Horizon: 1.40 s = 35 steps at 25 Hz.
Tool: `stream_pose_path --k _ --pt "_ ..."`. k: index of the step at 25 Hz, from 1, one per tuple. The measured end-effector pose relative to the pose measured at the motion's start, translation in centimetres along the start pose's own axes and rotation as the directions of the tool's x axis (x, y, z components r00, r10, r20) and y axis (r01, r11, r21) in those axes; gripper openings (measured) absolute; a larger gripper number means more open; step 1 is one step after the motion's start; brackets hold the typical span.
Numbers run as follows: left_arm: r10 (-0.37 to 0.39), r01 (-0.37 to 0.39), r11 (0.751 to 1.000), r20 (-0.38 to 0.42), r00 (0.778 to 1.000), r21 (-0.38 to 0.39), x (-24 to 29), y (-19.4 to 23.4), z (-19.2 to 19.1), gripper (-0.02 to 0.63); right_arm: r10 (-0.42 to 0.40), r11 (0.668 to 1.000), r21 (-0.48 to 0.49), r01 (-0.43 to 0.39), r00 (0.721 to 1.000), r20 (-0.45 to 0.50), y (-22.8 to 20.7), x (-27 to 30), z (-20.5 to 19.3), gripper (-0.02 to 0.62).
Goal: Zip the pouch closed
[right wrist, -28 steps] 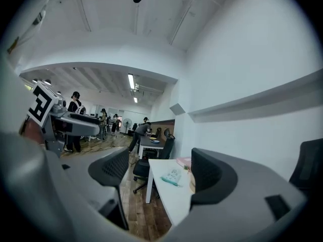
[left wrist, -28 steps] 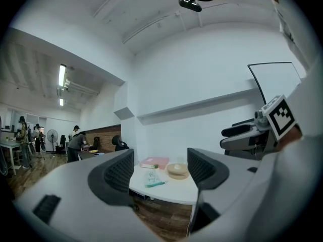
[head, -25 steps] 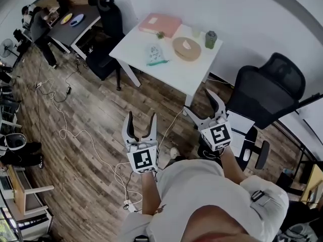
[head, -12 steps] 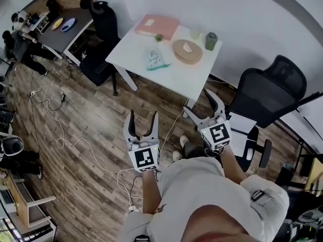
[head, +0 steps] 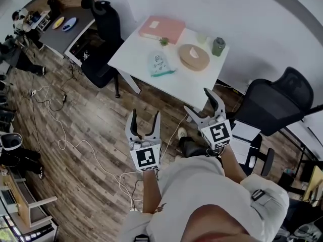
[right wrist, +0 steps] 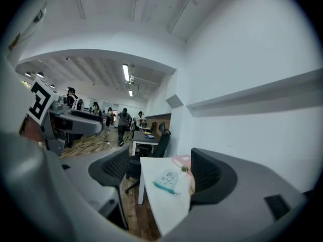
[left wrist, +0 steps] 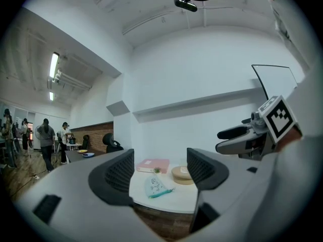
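A pale pouch with a teal zip edge (head: 159, 64) lies on the white table (head: 146, 48), well ahead of both grippers. It also shows as the pouch (left wrist: 156, 187) between the left jaws' line of sight and the pouch (right wrist: 168, 179) in the right gripper view. My left gripper (head: 143, 126) is held over the wooden floor, open and empty. My right gripper (head: 201, 101) hangs near the table's near right corner, open and empty too. Neither touches the pouch.
On the table lie a pink book (head: 161, 28), a round wooden board (head: 194, 57), a grey-green cup (head: 218, 46) and a tiny plant (head: 164, 42). A black office chair (head: 275, 101) stands right, another chair (head: 102, 34) left. Cables (head: 60, 130) trail across the floor. People stand far left.
The view has shifted so the table sits slightly nearer and more to the right. Both grippers stay open in about the same place in the frame.
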<state>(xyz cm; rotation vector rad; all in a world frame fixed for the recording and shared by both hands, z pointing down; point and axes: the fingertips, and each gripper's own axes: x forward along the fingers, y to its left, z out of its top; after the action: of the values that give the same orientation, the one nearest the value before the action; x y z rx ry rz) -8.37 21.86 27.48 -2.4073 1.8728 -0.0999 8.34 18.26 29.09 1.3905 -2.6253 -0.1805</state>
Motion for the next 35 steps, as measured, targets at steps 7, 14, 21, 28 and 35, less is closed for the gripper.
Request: stream_pose_path --k 7,14,21,28,35 --pt "0.023 -0.023 1.0 -0.015 1.0 0.011 6.0 1.7 0.1 0.321 0.018 1.0 0.009 -0.018 1.0 0.005 -3.9 5.7 0.5 0.382" --pt "0.051 -0.05 0.998 -0.025 0.998 0.023 11.8 2.5 0.6 0.318 0.051 0.999 0.017 -0.052 0.999 0.011 -8.0 10.5 0.2 0.377" --pt "0.071 -0.07 0.997 -0.045 0.996 0.025 16.3 2.6 0.3 0.314 0.058 0.998 0.037 -0.058 0.998 0.012 -11.7 13.8 -0.3 0.374" --pt "0.059 -0.059 0.998 -0.093 0.994 0.007 19.6 1.9 -2.4 0.305 0.068 0.997 0.048 -0.066 0.997 -0.037 -13.9 16.1 -3.2 0.363" --pt "0.022 -0.026 0.999 -0.156 0.988 -0.025 23.3 2.3 -6.7 0.293 0.083 0.996 0.049 -0.077 0.989 -0.125 -14.8 19.5 -7.4 0.297"
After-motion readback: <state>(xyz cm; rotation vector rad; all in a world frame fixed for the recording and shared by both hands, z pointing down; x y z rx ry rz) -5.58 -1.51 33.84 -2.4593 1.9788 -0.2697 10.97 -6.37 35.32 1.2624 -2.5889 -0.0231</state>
